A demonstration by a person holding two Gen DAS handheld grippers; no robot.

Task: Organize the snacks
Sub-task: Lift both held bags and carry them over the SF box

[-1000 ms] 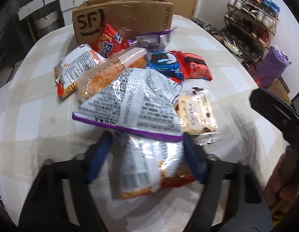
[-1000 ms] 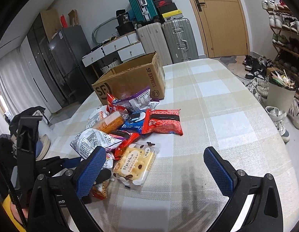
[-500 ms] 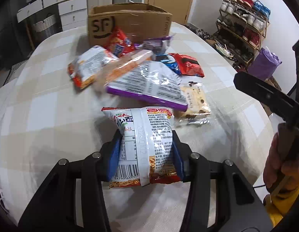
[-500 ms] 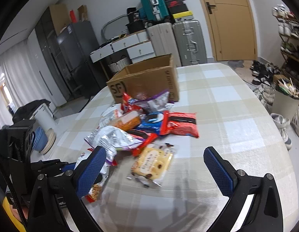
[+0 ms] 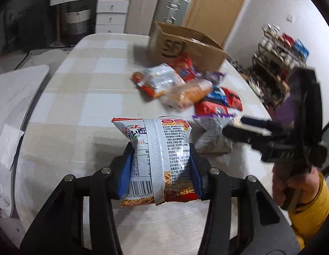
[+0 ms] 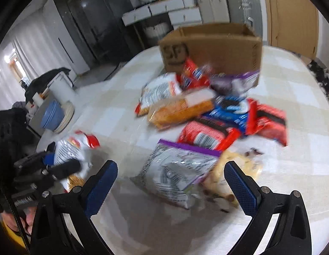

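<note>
The left gripper (image 5: 161, 165) grips a silver-and-red crinkly noodle-snack packet (image 5: 158, 161), judged bound for the brown cardboard box (image 5: 185, 46) at the table's far edge, while the right gripper (image 6: 170, 182) hangs open above the pile.

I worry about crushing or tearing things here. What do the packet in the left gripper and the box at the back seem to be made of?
Noodle packet: thin glossy plastic film, apparently; it shines and crinkles between the pads. Box: brown matte corrugated cardboard, with folded open flaps.
</note>
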